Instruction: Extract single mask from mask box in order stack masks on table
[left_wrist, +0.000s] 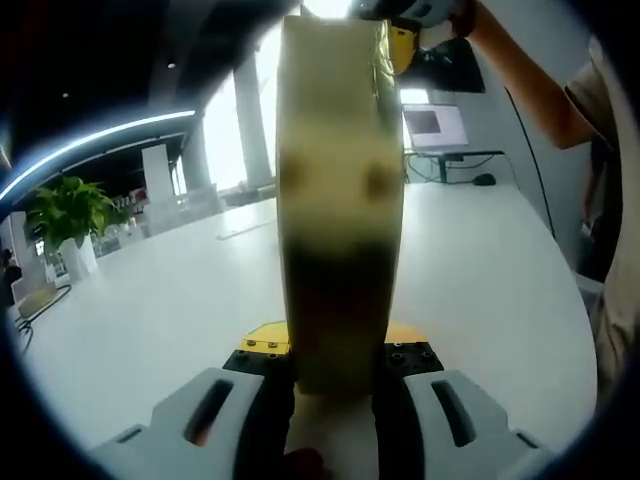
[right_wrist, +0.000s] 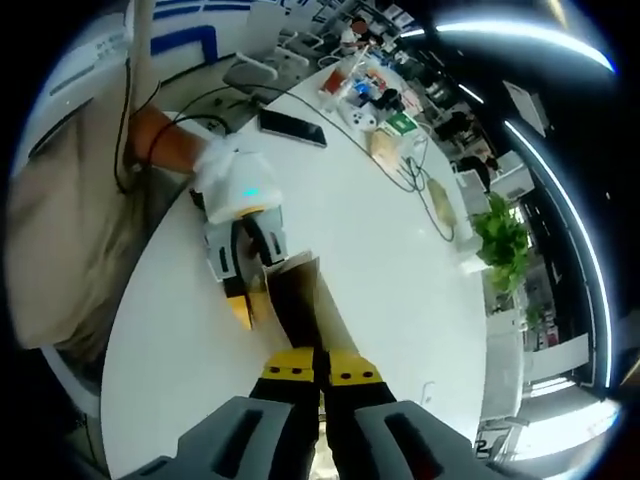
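Apparently left gripper (left_wrist: 335, 375) clamped on mask box (left_wrist: 340, 200) (upright), right gripper (right_wrist: 320, 375) pinching it too.

We see mask box (right_wrist: 300, 290) above desk (right_wrist: 380, 240), between left tongs (right_wrist: 245, 275) and right tongs (right_wrist: 320, 372); plant (right_wrist: 500, 240) at far edge.

Mask box (left_wrist: 340, 200): blurred, top cut off by picture edge.
Left gripper (left_wrist: 335, 385) jaws: tips hidden behind box.
Clutter on tabletop (right_wrist: 375, 105): too small to identify.
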